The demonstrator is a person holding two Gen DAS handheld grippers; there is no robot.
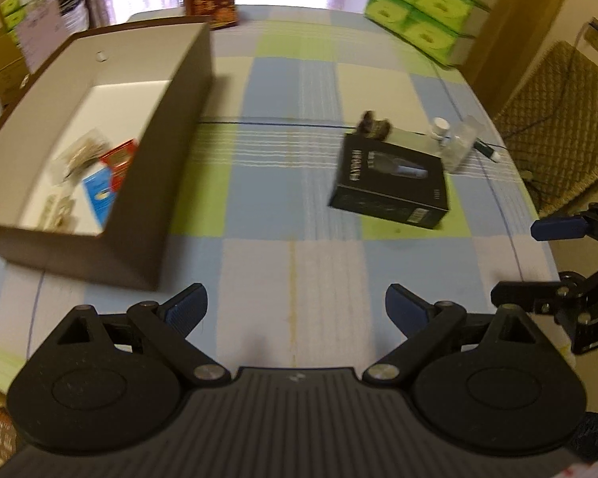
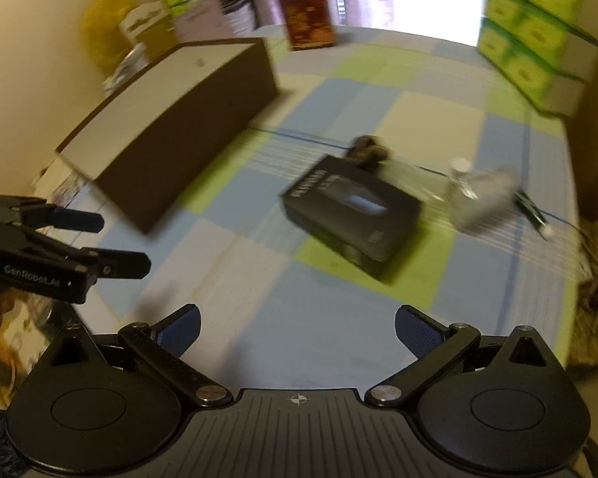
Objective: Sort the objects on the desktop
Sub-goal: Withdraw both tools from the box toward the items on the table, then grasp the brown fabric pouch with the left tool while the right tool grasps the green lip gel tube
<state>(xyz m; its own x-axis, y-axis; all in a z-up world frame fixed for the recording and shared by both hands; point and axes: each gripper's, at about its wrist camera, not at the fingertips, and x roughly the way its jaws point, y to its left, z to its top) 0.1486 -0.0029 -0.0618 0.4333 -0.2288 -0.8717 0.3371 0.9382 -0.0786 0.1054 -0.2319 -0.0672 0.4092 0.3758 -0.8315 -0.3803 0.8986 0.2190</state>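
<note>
Both grippers, left (image 1: 295, 310) and right (image 2: 297, 330), are spread, nothing held. Black box (image 2: 351, 219) sits centre frame, small bottle (image 2: 460, 177) crowded beside it: likely knocked over during pickup. Storage box (image 1: 111, 127) upper left.
</note>
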